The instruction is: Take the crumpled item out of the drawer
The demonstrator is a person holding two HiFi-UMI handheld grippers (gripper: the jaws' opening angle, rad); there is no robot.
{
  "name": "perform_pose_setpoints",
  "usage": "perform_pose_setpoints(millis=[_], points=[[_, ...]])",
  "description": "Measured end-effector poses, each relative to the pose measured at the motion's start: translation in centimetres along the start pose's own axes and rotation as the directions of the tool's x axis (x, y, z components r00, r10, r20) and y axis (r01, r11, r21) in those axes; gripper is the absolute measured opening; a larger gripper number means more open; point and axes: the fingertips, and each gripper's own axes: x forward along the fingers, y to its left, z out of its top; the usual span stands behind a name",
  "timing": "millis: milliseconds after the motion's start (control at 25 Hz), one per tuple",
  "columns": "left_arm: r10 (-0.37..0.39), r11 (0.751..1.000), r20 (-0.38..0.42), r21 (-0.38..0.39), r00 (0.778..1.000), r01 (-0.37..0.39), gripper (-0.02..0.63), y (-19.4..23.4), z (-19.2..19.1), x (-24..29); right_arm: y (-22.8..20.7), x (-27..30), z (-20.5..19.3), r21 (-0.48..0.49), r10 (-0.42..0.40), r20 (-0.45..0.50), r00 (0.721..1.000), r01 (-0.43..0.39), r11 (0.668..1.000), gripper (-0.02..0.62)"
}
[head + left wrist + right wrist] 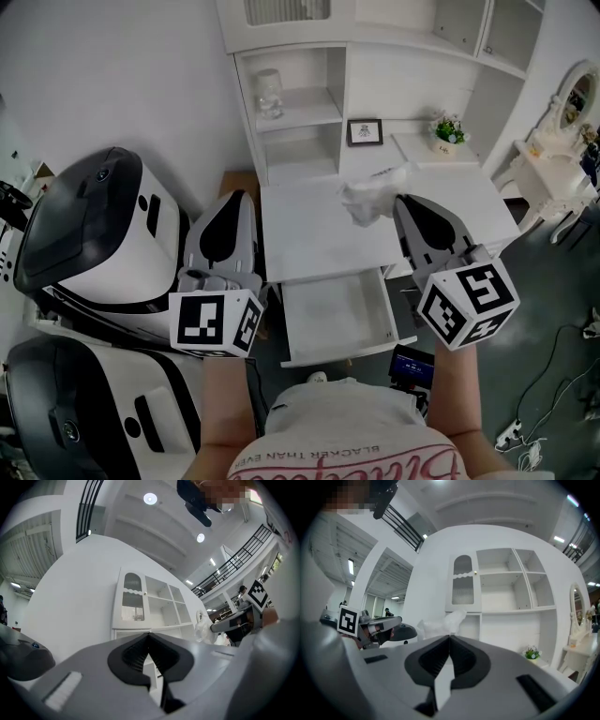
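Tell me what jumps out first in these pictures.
The crumpled white item stands out, pinched at the tip of the shut right gripper over the white desk top. Just below it, the drawer stands pulled open with nothing showing inside. At the left, bulky black-and-white machines crowd the desk's side, next to the left gripper, which is shut on nothing.

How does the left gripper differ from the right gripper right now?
The right gripper pinches the crumpled item at its jaw tips; the left gripper holds nothing. The right gripper reaches over the desk top, while the left gripper sits off the desk top's left edge. Both have their jaws together and point toward the shelves.
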Motion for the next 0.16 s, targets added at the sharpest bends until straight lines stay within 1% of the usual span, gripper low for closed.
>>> perform_pose_setpoints(millis=[160], points=[[-0.002,1.0,0.002,0.001,1.0,0.002,0.009,-0.1,0.07,-0.26,0.11,-0.3,0.15,-0.002,-0.002,0.005,1.0,0.002,1.0,0.009]])
